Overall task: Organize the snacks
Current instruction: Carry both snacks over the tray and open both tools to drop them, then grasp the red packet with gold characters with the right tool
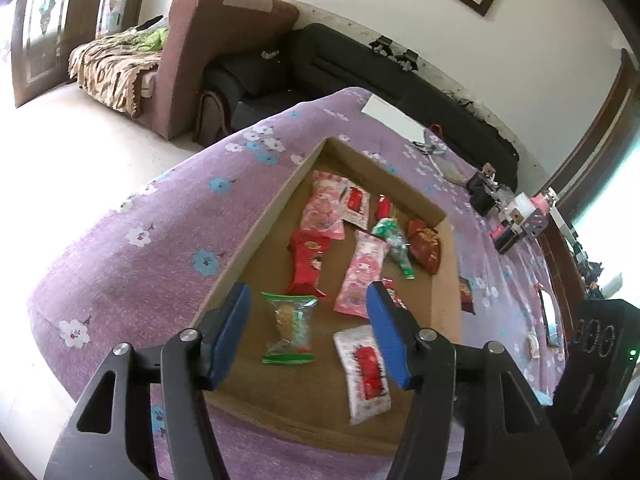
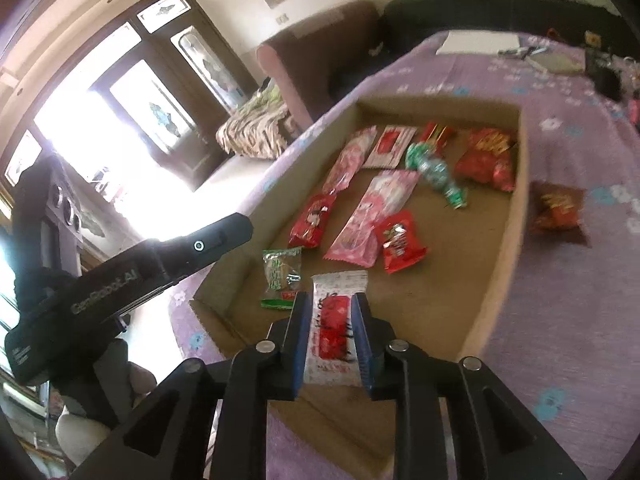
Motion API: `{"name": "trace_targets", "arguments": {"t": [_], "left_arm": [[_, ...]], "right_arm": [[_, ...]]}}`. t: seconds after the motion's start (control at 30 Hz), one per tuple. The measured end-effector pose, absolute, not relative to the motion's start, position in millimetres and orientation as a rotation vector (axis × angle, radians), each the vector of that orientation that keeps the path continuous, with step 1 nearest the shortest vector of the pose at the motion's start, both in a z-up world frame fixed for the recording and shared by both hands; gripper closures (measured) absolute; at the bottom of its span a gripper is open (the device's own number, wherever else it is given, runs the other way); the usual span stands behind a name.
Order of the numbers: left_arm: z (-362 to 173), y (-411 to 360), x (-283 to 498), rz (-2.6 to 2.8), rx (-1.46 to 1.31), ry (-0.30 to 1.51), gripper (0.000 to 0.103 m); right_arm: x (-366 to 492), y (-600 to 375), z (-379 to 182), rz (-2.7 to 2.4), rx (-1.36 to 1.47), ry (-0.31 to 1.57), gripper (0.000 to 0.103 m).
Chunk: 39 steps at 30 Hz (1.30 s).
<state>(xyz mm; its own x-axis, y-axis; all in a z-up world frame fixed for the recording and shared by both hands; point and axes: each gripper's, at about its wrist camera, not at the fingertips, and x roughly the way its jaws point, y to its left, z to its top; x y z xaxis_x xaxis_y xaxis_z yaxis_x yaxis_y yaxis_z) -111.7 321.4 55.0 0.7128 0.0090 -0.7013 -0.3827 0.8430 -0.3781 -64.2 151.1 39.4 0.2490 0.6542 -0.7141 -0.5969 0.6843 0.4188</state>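
A shallow cardboard tray (image 1: 264, 216) (image 2: 508, 216) lies on a purple flowered cloth and holds several snack packets. My left gripper (image 1: 308, 300) is open and empty above the tray's near part, over a green-edged clear packet (image 1: 290, 330) (image 2: 282, 276). My right gripper (image 2: 331, 304) has its blue pads on both sides of a white-and-red packet (image 2: 334, 332) (image 1: 366, 372) that lies at the tray's near end. One dark red packet (image 2: 558, 208) (image 1: 466, 294) lies on the cloth outside the tray's right wall.
The cloth-covered table (image 1: 132, 264) drops off at left to the floor. A white sheet (image 1: 394, 118), tools and small gear (image 1: 516, 216) lie at the far right. A brown armchair (image 1: 180, 52) and black sofa (image 1: 320, 64) stand behind.
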Motion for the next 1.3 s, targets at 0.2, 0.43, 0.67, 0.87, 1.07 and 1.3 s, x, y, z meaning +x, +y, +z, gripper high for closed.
{"name": "trace_targets", "arguments": {"t": [0.2, 0.43, 0.67, 0.87, 1.07, 1.3], "left_arm": [[61, 302, -111, 0.2, -0.514, 0.749, 0.044], [62, 269, -102, 0.124, -0.487, 0.766, 0.044], [63, 258, -103, 0.098, -0.456, 0.783, 0.044], [60, 263, -105, 0.113, -0.463, 0.793, 0.044], [59, 258, -103, 0.094, -0.461, 0.8, 0.044], [62, 234, -99, 0.025, -0.428, 0.807, 0.044]], "right_arm": [[-58, 83, 56, 0.765, 0.132, 0.941, 0.077], [-13, 4, 51, 0.539, 0.182, 0.926, 0.074], [21, 31, 36, 0.505, 0.166, 0.949, 0.072], [59, 71, 14, 0.471, 0.114, 1.001, 0.069], [57, 68, 10, 0.504, 0.104, 1.031, 0.08], [11, -8, 16, 0.408, 0.065, 1.024, 0.079]]}}
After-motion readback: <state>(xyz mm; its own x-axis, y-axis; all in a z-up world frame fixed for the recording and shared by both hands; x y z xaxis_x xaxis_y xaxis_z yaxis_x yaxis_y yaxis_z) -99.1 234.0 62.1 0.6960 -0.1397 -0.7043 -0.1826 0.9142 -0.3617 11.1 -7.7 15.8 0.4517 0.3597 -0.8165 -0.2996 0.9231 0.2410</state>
